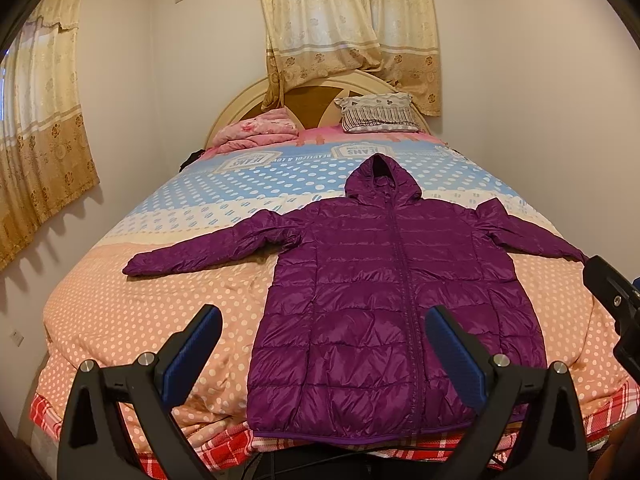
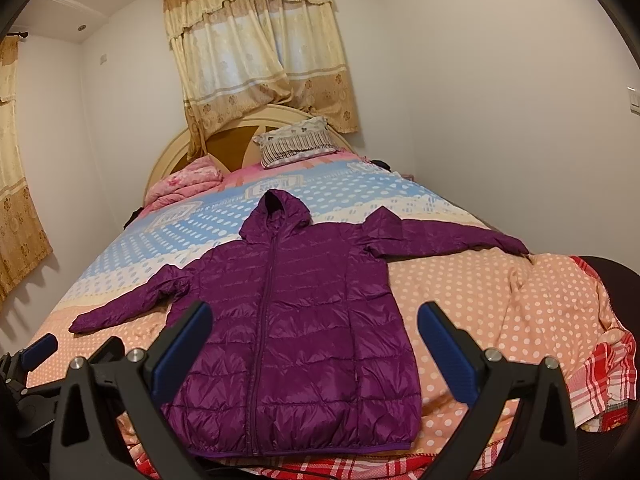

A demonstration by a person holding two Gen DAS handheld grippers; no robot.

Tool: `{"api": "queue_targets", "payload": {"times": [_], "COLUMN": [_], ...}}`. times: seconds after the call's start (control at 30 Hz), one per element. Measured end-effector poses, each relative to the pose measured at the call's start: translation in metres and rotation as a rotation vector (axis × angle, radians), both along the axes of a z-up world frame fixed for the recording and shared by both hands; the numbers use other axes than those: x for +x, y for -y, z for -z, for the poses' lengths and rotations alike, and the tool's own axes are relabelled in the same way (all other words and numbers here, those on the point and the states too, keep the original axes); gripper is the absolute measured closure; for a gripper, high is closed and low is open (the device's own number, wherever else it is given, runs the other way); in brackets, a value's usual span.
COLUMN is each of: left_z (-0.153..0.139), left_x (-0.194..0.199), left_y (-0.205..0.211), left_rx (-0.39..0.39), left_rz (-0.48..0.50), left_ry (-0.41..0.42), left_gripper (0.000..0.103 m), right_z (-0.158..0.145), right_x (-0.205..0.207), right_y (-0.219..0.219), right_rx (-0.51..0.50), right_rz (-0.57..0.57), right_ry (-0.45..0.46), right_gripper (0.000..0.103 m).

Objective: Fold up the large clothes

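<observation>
Two grippers hang in front of you at the near edge of the bed, and neither one touches anything. Your left gripper (image 1: pixel 322 354) has its blue-padded fingers (image 1: pixel 200 344) spread wide apart with only air between them; through the gap you see the lower left half of the purple hooded puffer jacket (image 1: pixel 400 300). Your right gripper (image 2: pixel 316 350) is likewise spread wide and holding nothing, and it frames the jacket's lower body in its own view (image 2: pixel 296 320).

The jacket lies flat and face up on the polka-dot bedspread (image 1: pixel 132 320), zipped shut down the front, with its hem at the near edge of the bed and its hood (image 1: pixel 378 178) pointing toward the far headboard (image 1: pixel 248 98). Both sleeves stretch out sideways: the left sleeve (image 1: pixel 208 246) runs out over the peach part of the cover, and the right sleeve (image 2: pixel 452 236) reaches to the right edge of the bed. The jacket sits right of the bed's middle in the left wrist view.

At the far end a patterned pillow (image 1: pixel 378 114) leans against the headboard, and a folded pink quilt (image 1: pixel 256 132) lies to its left. A red plaid sheet (image 2: pixel 604 372) shows under the bedspread along the near and right edges. Cream and gold curtains (image 1: pixel 348 24) hang behind the headboard. No containers appear in either view.
</observation>
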State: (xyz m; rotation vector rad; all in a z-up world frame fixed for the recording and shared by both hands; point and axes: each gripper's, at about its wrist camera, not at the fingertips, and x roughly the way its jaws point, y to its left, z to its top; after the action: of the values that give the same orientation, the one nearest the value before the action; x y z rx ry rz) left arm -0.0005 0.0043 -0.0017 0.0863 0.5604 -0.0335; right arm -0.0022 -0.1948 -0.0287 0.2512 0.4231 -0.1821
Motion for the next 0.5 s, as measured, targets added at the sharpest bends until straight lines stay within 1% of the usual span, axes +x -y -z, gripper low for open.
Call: {"api": "queue_targets", "payload": {"times": [0.5], "left_z": [-0.0007], "left_x": [-0.0007], "left_y": [-0.0009], "left_rx": [-0.001], "left_rz": [0.000], "left_ry": [0.000], "left_gripper": [0.002], "right_z": [0.0023], "right_x": [0.0002], "right_y": [-0.0007], "right_rx": [-0.001], "right_rz": [0.000], "right_ry": [0.001], "right_gripper": [0.000]}}
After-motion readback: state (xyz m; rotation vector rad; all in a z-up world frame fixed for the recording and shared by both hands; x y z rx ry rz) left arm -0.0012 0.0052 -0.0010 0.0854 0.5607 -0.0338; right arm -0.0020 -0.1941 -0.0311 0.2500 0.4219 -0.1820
